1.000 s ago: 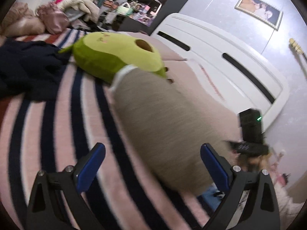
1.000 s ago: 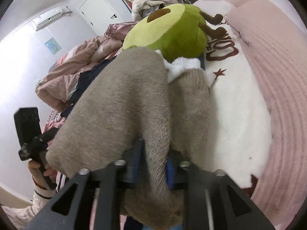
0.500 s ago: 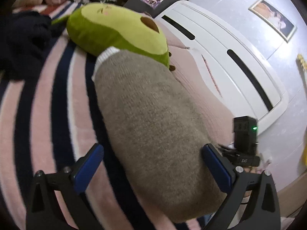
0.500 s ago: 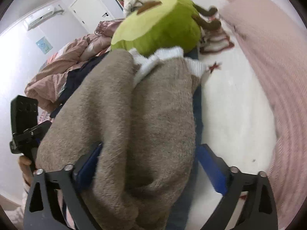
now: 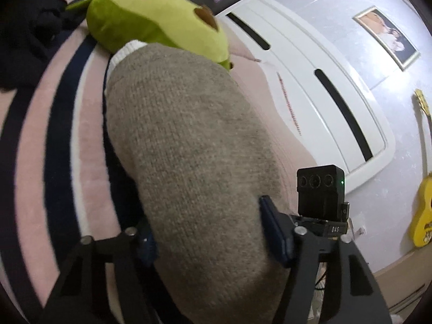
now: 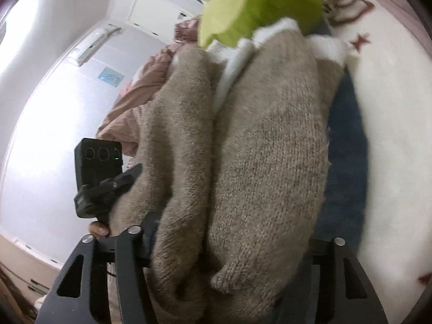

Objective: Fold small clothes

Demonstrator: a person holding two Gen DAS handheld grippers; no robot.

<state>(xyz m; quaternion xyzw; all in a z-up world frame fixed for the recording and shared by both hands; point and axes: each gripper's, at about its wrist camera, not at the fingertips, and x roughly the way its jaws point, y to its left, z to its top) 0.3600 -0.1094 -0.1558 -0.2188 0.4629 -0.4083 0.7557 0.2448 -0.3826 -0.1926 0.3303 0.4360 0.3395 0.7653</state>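
Left gripper (image 5: 208,232) fingers are narrowing onto the socks (image 5: 189,148), taking over; right gripper (image 6: 229,245) fingers, released a moment ago, are bracketing them again, grip unclear.

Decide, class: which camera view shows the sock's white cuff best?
The right wrist view: the white cuff of the brown sock shows folded open, both layers visible beneath the green plush. The left wrist view shows only a thin cuff edge.

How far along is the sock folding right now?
Done: the two brown socks lie stacked lengthwise, white cuffs together by the green plush toy. In hand: the left gripper straddles the toe end; whether it is pinching is unclear. Left: folding the pair over.
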